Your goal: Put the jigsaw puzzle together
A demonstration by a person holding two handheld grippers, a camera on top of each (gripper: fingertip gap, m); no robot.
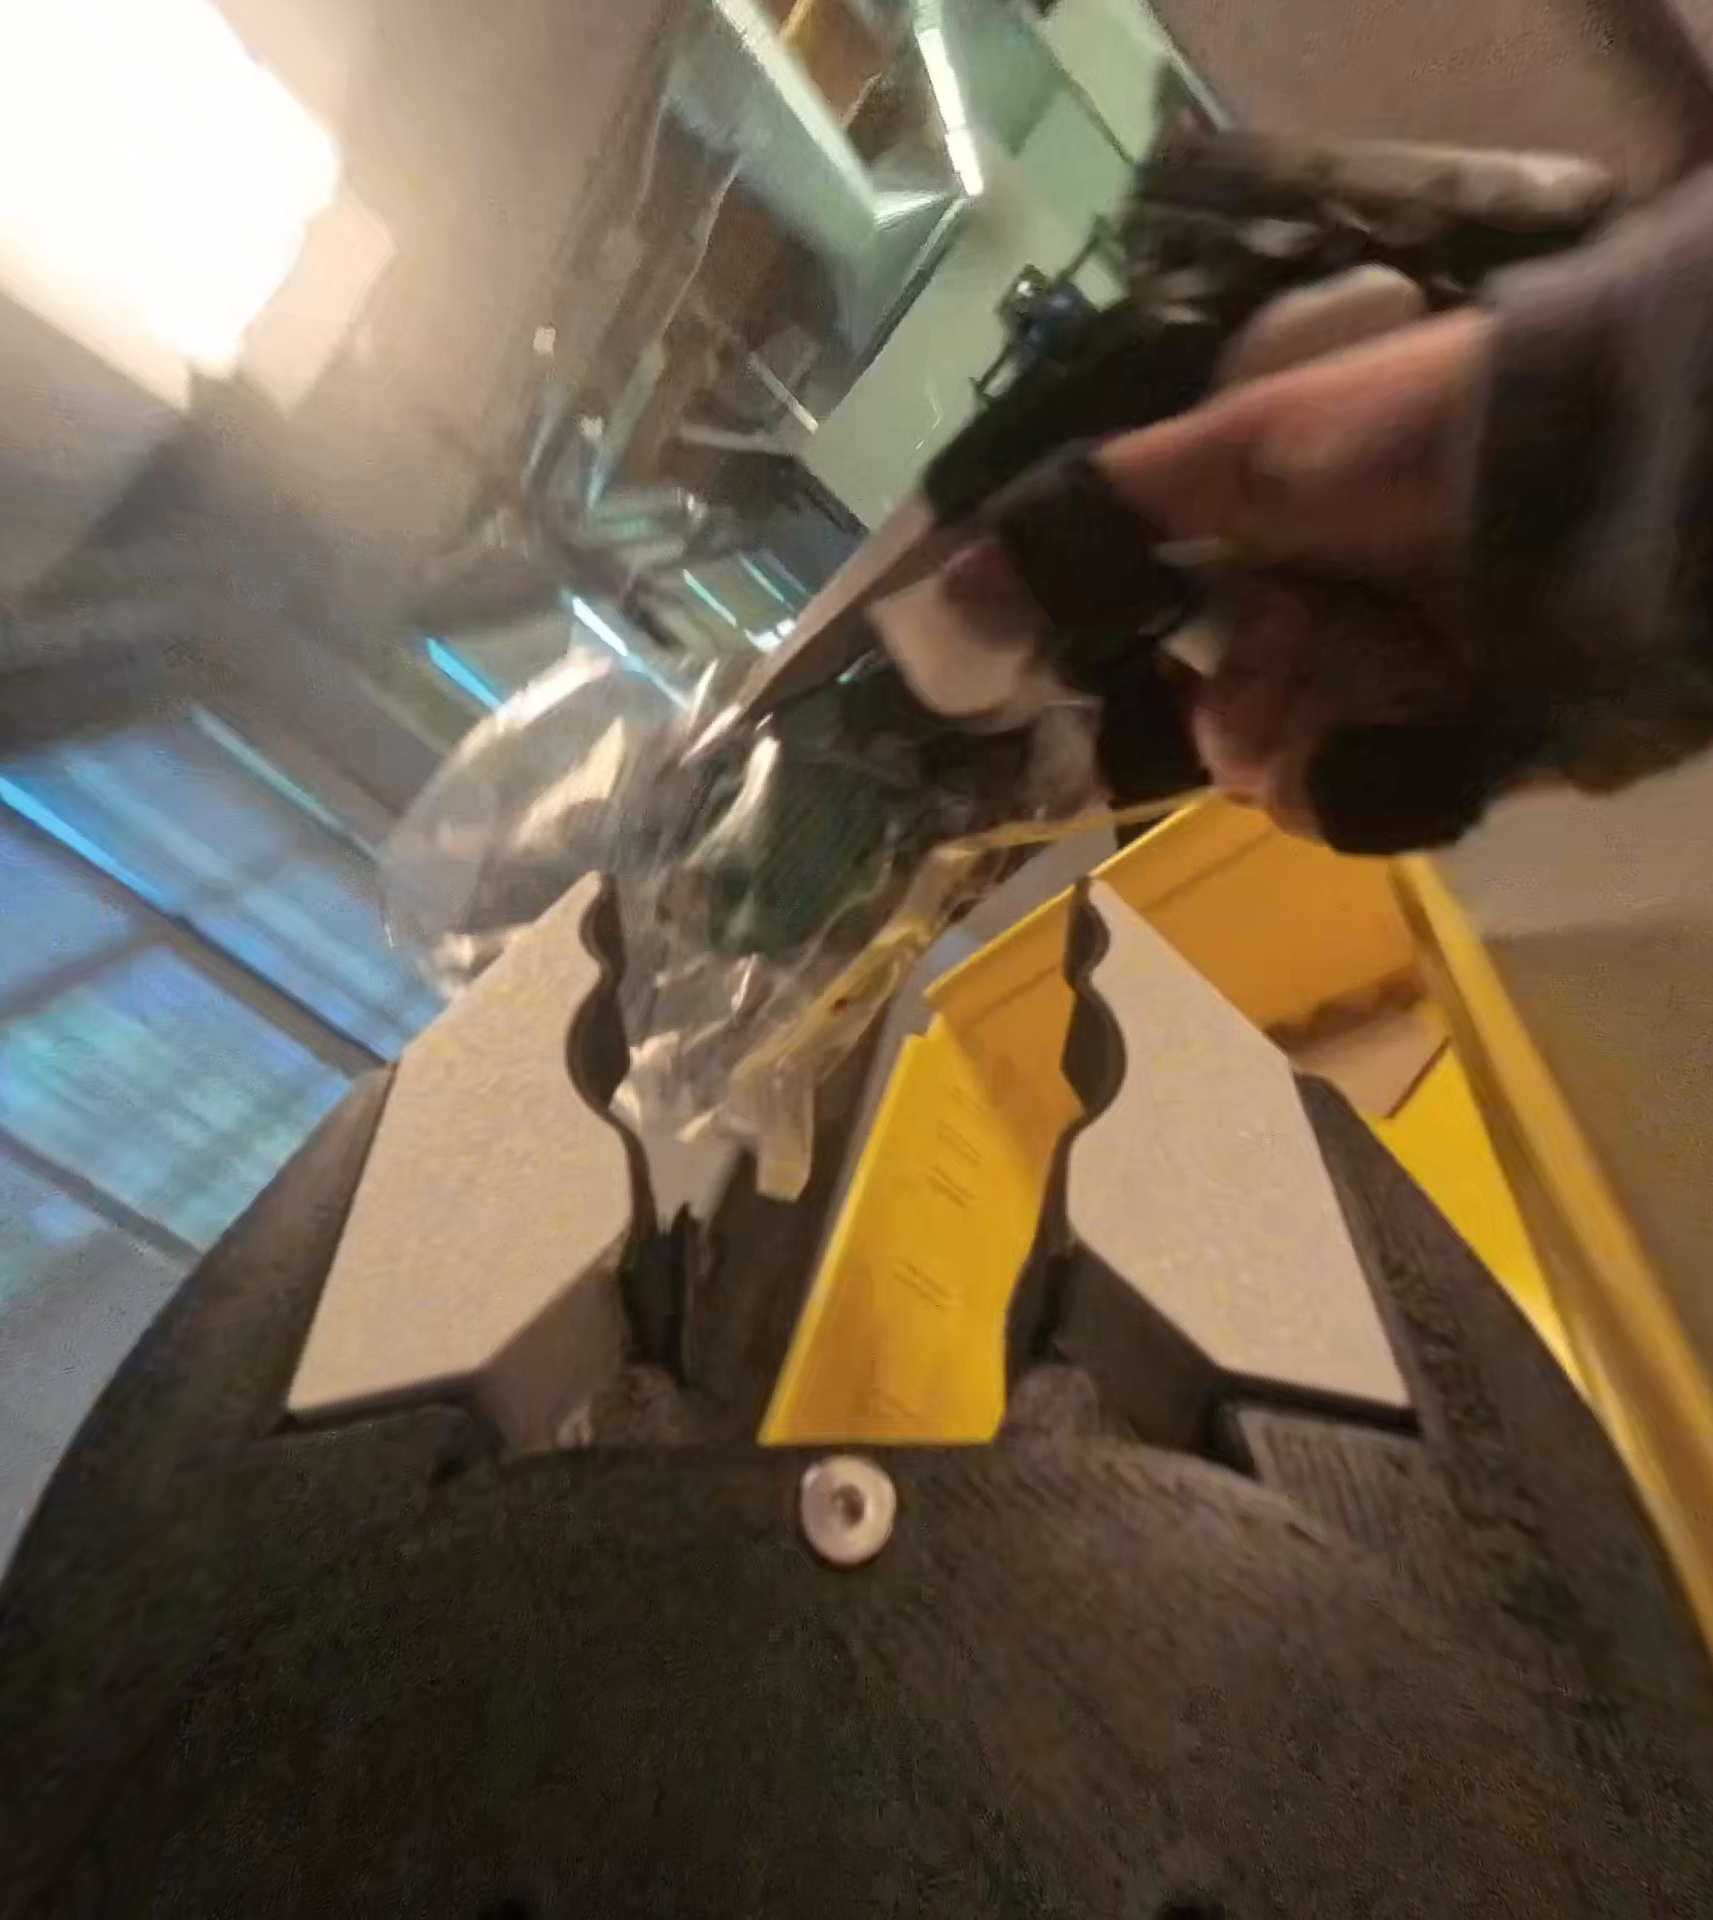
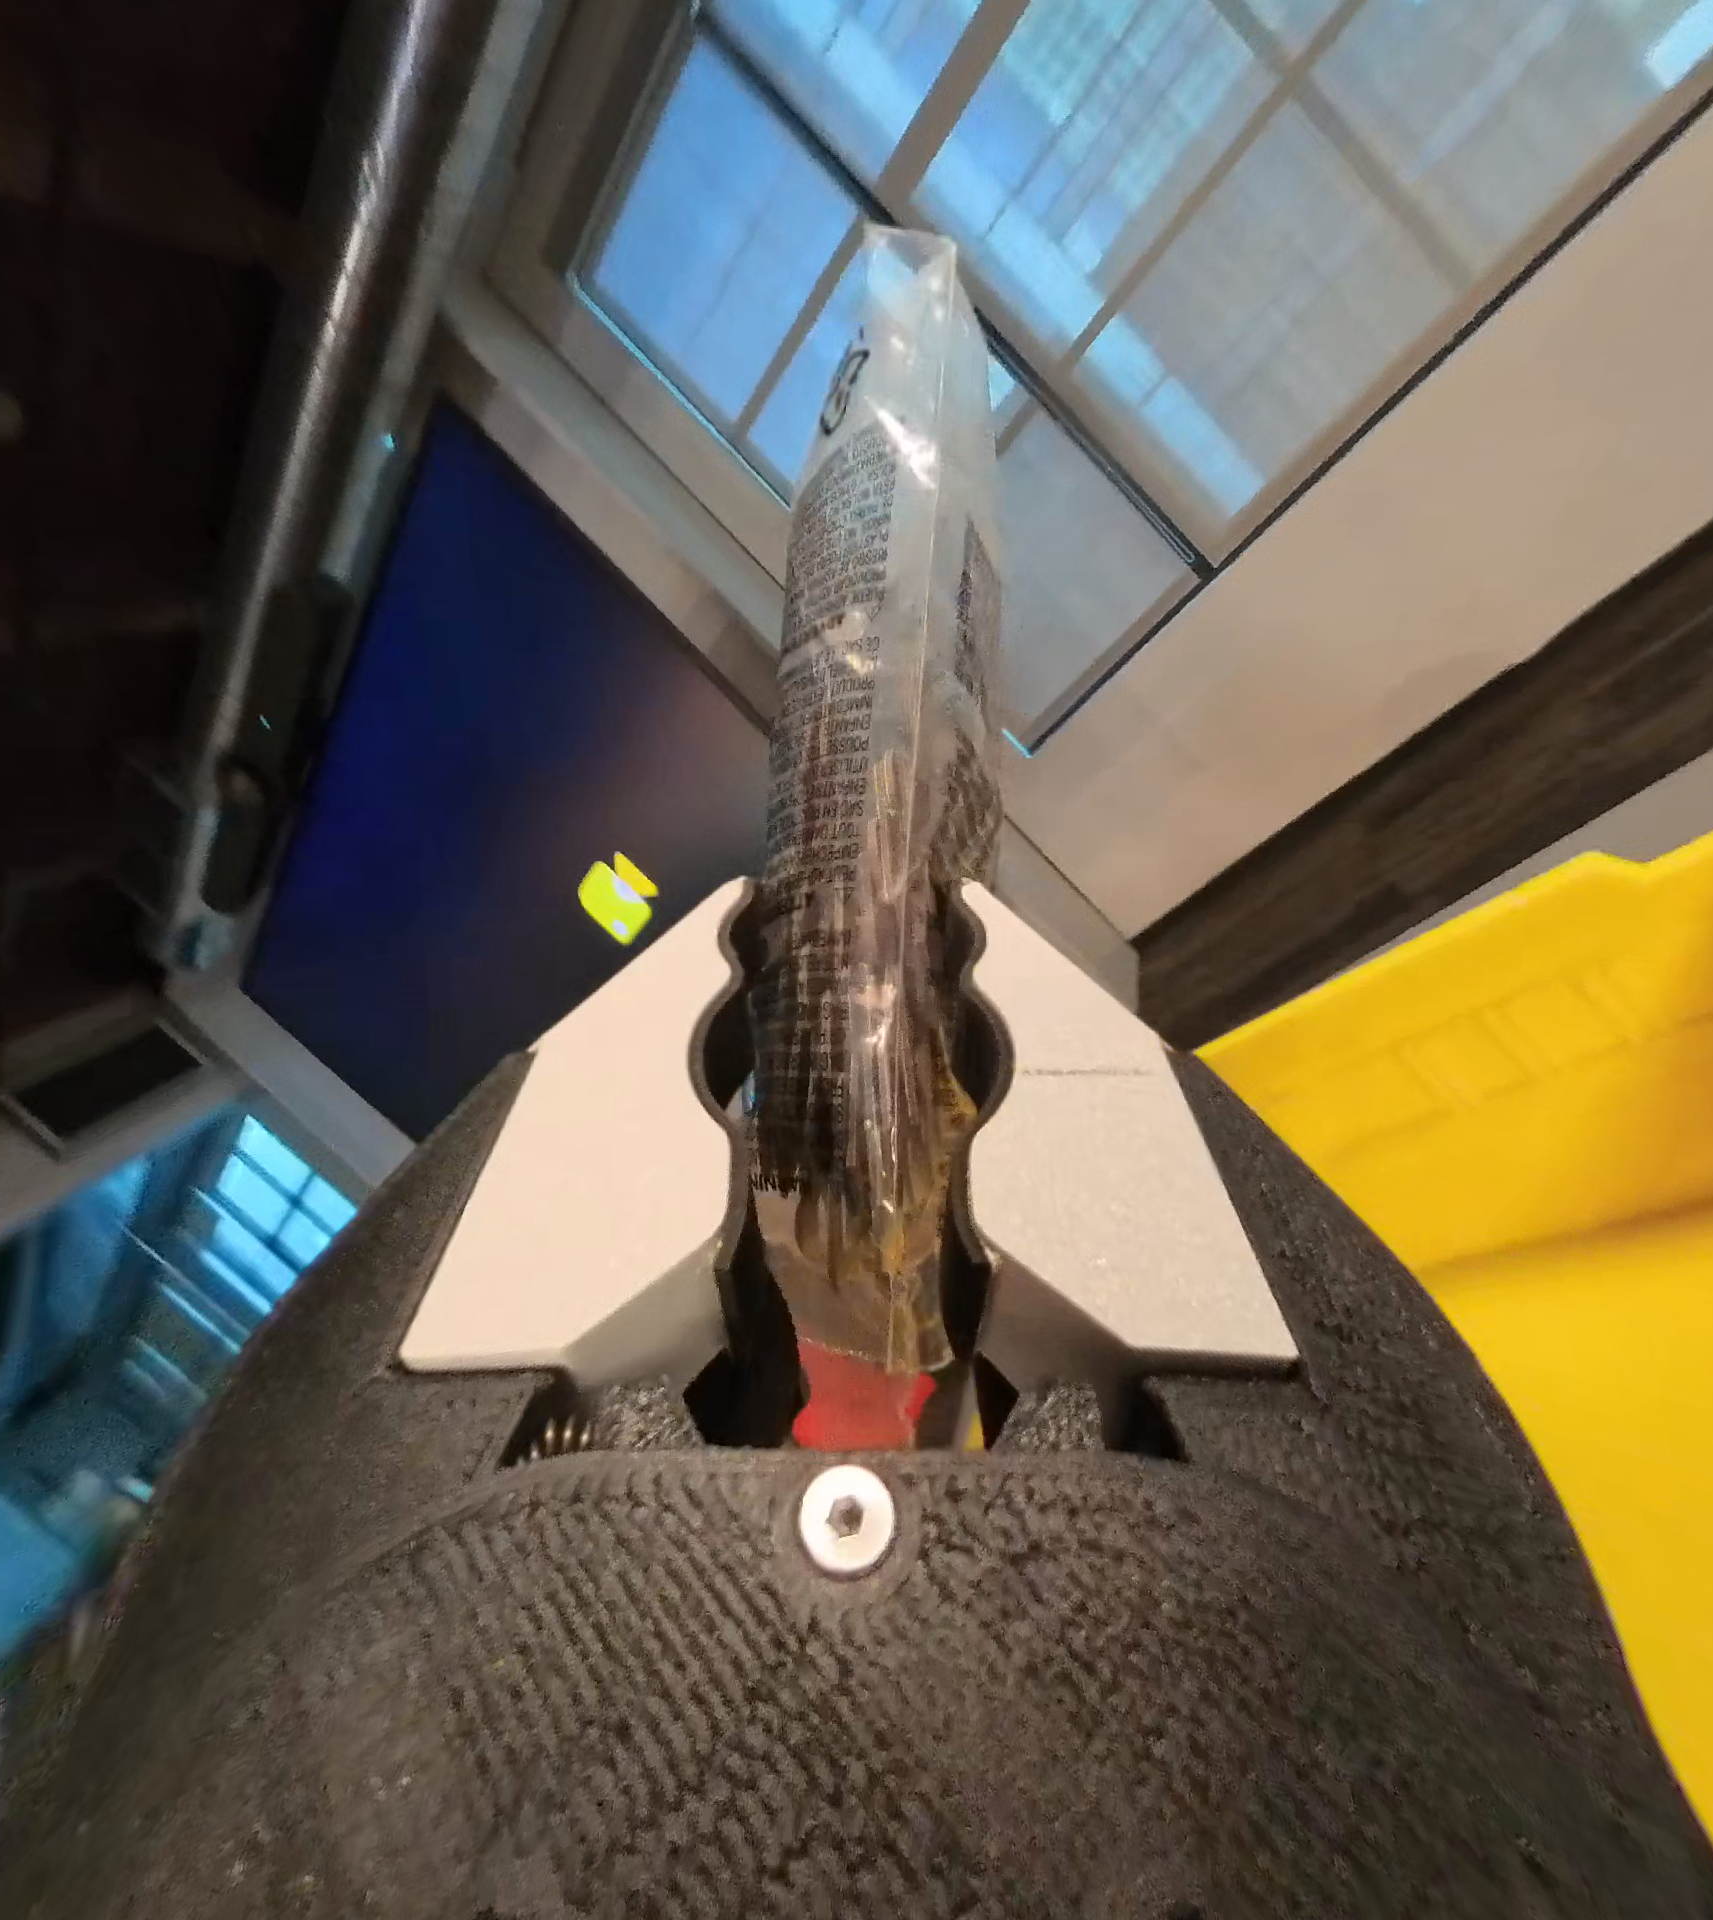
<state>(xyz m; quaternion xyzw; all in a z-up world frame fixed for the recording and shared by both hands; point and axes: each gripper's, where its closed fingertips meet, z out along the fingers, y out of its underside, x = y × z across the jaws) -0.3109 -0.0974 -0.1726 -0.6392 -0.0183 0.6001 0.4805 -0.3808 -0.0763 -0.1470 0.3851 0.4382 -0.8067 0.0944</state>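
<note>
My right gripper [image 2: 857,899] is shut on a clear plastic bag [image 2: 873,571] with black print. The bag stands up between the pads and holds a dark part with yellow wires. In the left wrist view the same bag [image 1: 727,831] shows a green circuit board and yellow wires. It hangs from the right gripper [image 1: 779,686], which a person's hand [image 1: 1299,499] holds at the upper right. My left gripper [image 1: 841,894] is open wide. The bag's lower end lies between its fingers, close to the left finger [image 1: 519,1091]; the pads do not press on it.
A yellow plastic bin [image 1: 1247,914] stands just right of the left gripper and fills the right side of the right wrist view [image 2: 1506,1091]. A blue monitor screen [image 2: 478,779] and a window [image 2: 1091,208] are behind. The left view is motion-blurred. One gripper's finger ends stand about 8 centimetres off the other's.
</note>
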